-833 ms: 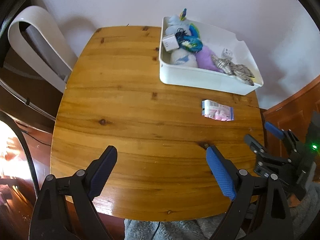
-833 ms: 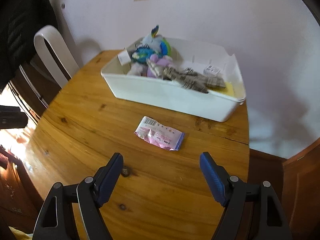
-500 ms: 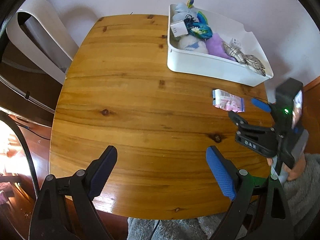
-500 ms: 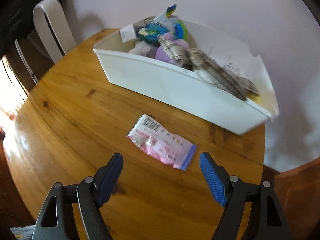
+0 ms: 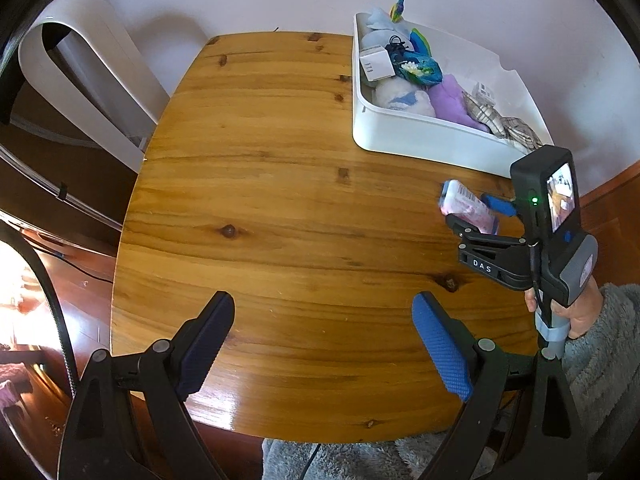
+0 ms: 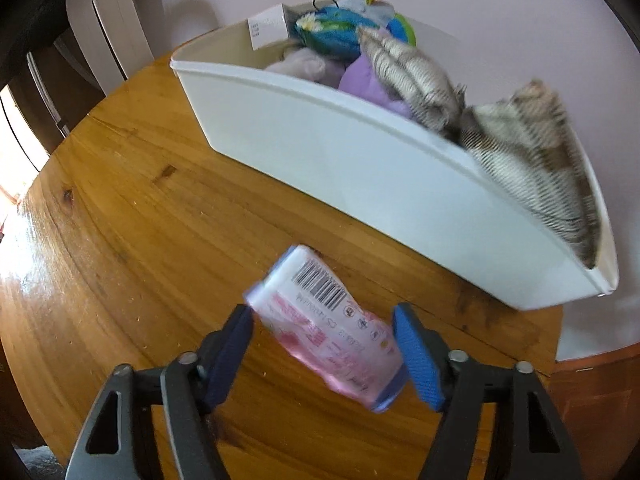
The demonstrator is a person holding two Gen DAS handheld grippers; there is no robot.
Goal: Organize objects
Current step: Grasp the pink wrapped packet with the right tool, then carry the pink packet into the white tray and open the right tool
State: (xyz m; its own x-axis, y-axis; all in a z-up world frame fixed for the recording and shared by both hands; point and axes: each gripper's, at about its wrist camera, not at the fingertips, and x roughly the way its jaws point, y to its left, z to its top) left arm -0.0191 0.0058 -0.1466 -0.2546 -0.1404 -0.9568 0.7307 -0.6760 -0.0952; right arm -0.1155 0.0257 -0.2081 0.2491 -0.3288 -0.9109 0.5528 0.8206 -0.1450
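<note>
A pink packet (image 6: 332, 324) with a barcode sits between the blue pads of my right gripper (image 6: 324, 356), which is shut on it just above the wooden table (image 6: 132, 216). The packet is tilted, its barcode end pointing toward the white bin (image 6: 360, 176). In the left wrist view the right gripper (image 5: 478, 216) holds the packet (image 5: 466, 202) near the bin's (image 5: 424, 136) front wall. My left gripper (image 5: 324, 344) is open and empty over the table's near edge.
The bin holds plush toys (image 5: 404, 96), a small white box (image 5: 374, 65), a purple cloth (image 5: 452, 100) and a striped cloth (image 6: 532, 168). A white chair (image 5: 80, 68) stands left of the table. The wall is right behind the bin.
My right gripper moved forward to the packet, closed on it and tipped it up off the table. The left gripper stayed open and drew back a little.
</note>
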